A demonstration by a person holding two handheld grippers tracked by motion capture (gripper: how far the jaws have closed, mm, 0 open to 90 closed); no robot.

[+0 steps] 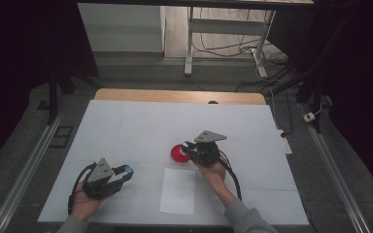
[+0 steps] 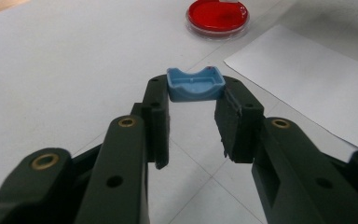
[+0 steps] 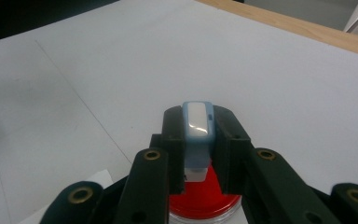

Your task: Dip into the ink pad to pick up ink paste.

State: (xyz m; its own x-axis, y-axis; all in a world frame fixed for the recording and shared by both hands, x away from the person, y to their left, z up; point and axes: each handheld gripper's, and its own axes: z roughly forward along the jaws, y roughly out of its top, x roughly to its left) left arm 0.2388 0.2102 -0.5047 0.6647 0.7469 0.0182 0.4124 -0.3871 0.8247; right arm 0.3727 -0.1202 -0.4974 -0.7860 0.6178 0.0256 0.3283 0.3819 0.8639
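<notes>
Item one: left gripper (image 2: 193, 105), jaws clamped on a small blue cap (image 2: 196, 85), held crosswise at the very tips with its hollow side facing up. In the high view the same gripper (image 1: 121, 175) lies low at the near left of the table (image 1: 126, 126), the blue cap (image 1: 127, 170) showing at its front end.

Item two: right gripper (image 3: 196, 135), jaws clamped on a blue-and-white stamp body (image 3: 196, 135), gripped on its two long sides and standing upright between the pads (white panel toward the camera).

Item three: red ink pad (image 3: 205, 200), round, in a clear dish, directly beneath the right jaws; whether the stamp's lower end touches it cannot be told. From the left jaws it sits ahead and well apart (image 2: 217, 16).

Item four: white paper sheet (image 2: 307, 88), flat, ahead and to the right of the left jaws.
</notes>
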